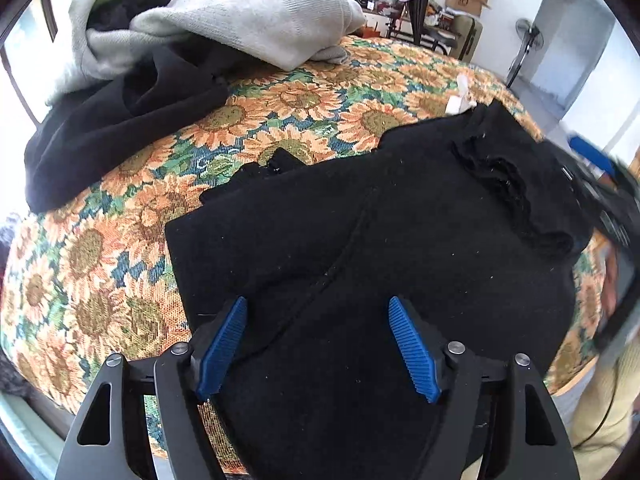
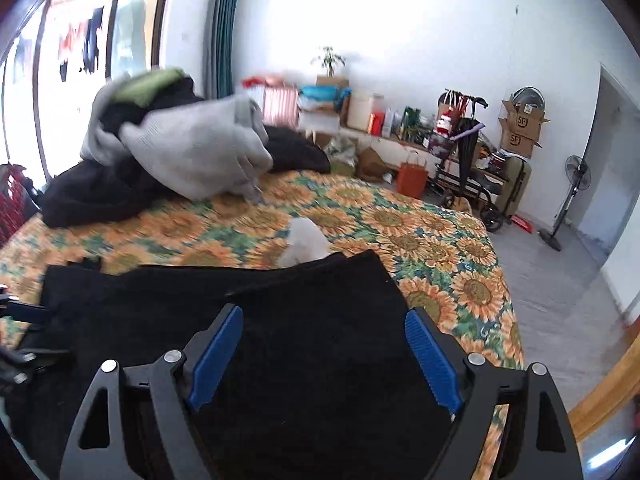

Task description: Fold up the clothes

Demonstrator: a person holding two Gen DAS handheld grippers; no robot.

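Black garment (image 1: 400, 220) on sunflower bedspread (image 1: 300, 108)

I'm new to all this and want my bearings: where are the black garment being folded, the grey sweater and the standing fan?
black garment (image 1: 400, 240): left wrist view, middle of its flat top.
grey sweater (image 1: 272, 16): left wrist view, its broad knitted side.
fan (image 2: 578, 174): right wrist view, its round head.

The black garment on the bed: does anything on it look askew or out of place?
Yes. The black garment lies mostly flat on the sunflower bedspread, but near its far right corner a strip of fabric is bunched into a wrinkled ridge. A small white scrap also lies just past its far edge.
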